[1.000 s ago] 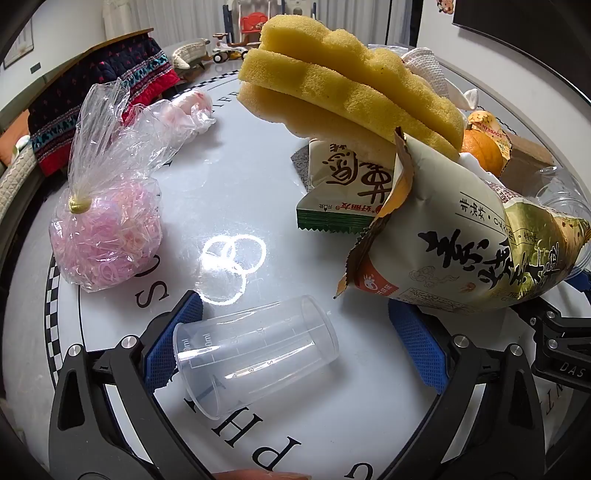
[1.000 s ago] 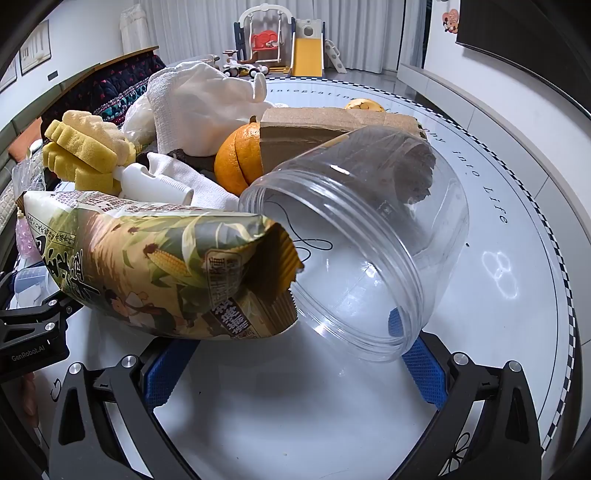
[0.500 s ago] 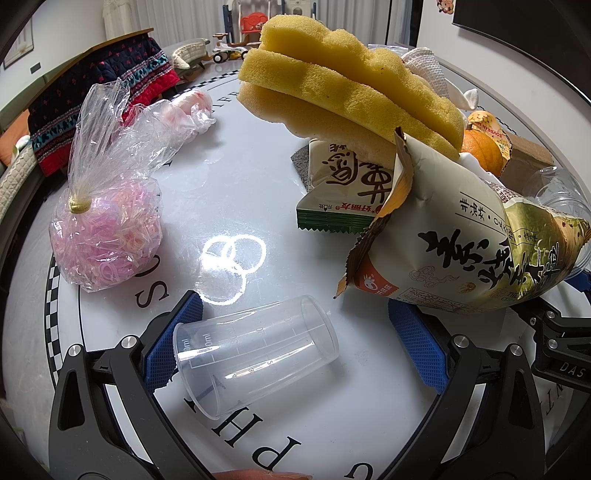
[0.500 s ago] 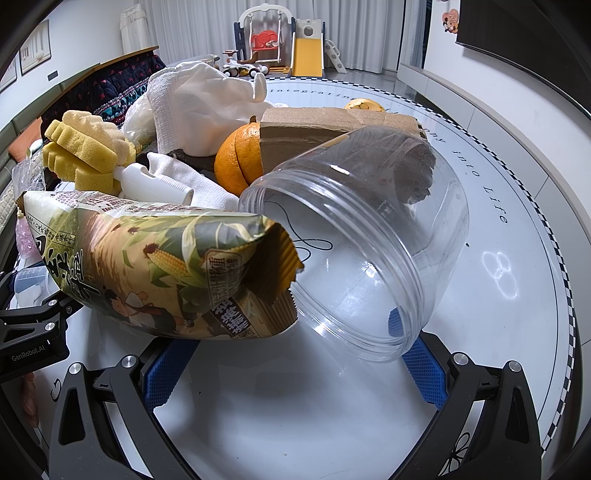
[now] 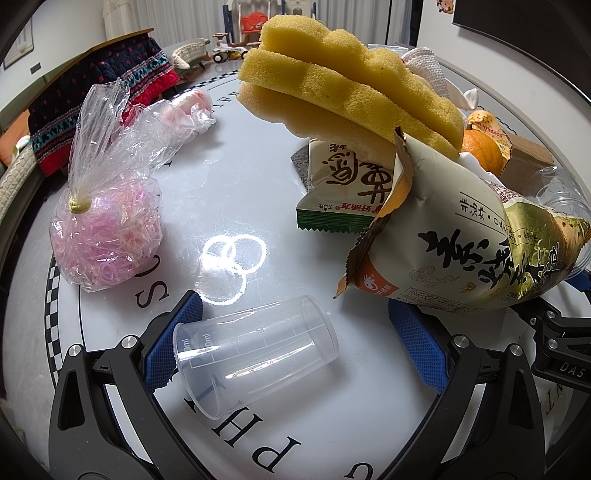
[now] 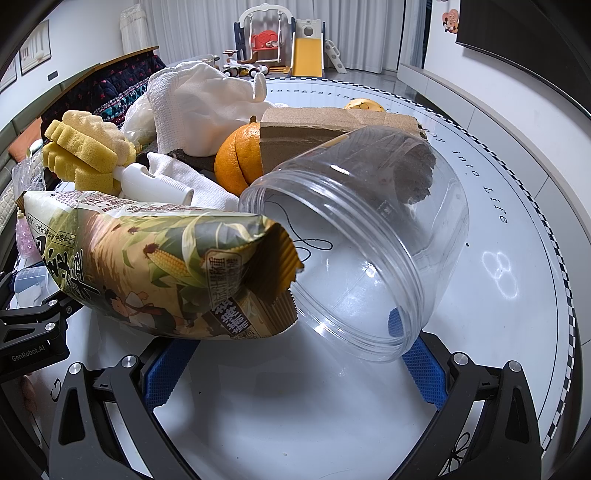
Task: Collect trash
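— Where's the trash?
— Snack bag lies torn on the table, its mouth at the clear jar – my right tongs spread wide before both.
— And left?
— My left tongs gape too; a cup lies between them, against one pad. Sponges beyond.

Place: home living room
Play corner: kids' swing, yellow slide, ride-on toy car by curtains
Furniture: sofa with patterned blanket
Surface: round white table with printed lettering
Wall: cartoon sticker, framed pictures
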